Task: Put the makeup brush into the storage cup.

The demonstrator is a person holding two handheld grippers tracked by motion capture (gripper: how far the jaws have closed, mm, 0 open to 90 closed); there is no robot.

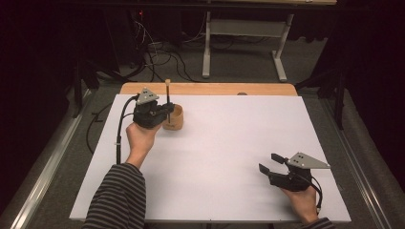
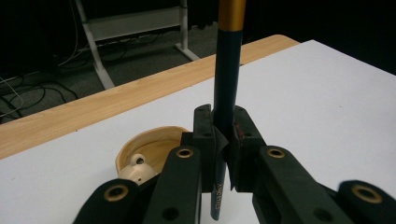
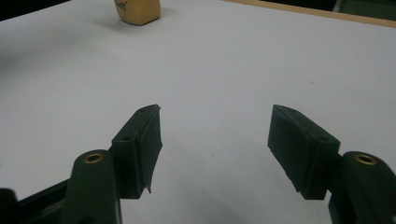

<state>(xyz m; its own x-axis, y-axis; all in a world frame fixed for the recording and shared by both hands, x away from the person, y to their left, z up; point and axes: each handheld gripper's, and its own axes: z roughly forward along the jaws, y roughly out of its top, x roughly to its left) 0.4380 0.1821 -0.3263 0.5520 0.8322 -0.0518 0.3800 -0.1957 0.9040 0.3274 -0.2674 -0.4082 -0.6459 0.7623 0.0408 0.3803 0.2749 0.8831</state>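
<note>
- Dim room behind, cables on the floor and a pale frame leg beyond a white bench [image 1: 215, 157] with a wooden strip along its far edge.
- Left gripper [image 1: 168, 107] at the far left of the bench, jaws clamped on a slim dark stick [image 2: 227, 93] with a gold band higher up, held upright.
- Lower end of the stick passing down between the jaws, just beside or above a small round wooden cup [image 1: 175, 118]; cannot tell whether the tip touches it.
- Inside the cup, seen from the left gripper view, a pale rounded piece [image 2: 138, 169] with a small hole.
- Right gripper [image 1: 270, 163] low at the near right, well apart from the cup, jaws wide apart and holding nothing.
- Likely handling of the stick: light, stiff, smooth and round, so apt to swivel or slip in a loose pinch; best taken on the dark shaft below the gold band, square across the pads, as held now.
- Likely handling of the cup: light and easily nudged or tipped; best steadied at the rim or wall by the free jaws if the stick is to go in.
</note>
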